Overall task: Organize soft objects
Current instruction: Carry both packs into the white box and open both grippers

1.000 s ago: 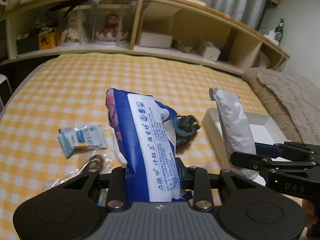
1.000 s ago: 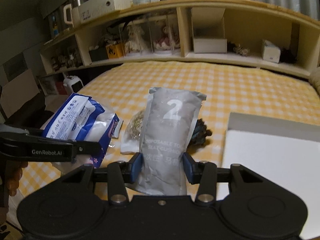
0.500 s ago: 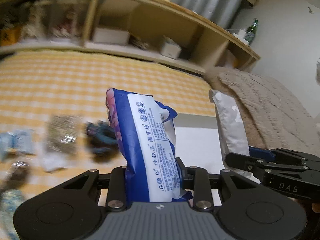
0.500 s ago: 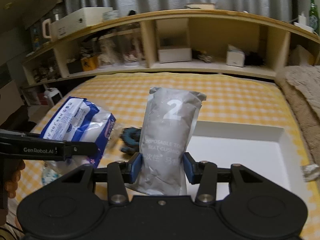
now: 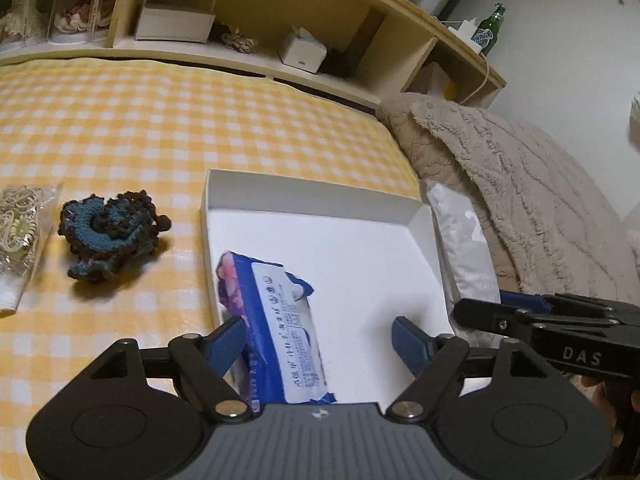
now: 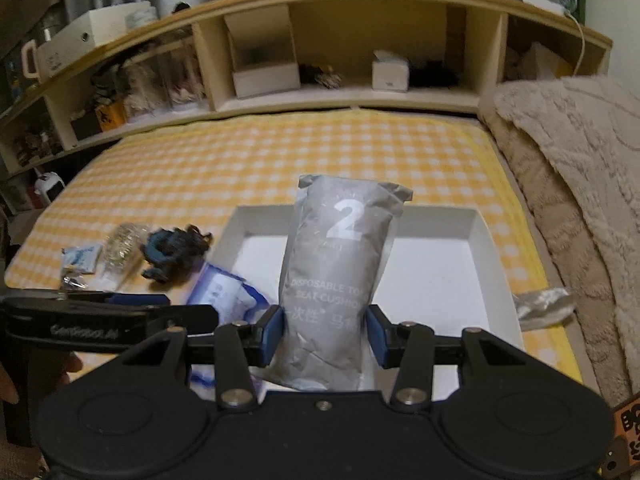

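blue-and-white plastic tissue pack: lying in the shallow white cardboard box, lower centre of left view
left gripper: jaws spread wide, left pad beside the pack
grey foil pouch marked "2": standing upright, centre of right view
right gripper: pinching the pouch above the box
dark blue crocheted piece: sitting on yellow checked bedsheet, left of the box

Both wrist views close, angled down over white tray — shelves behind, shared.
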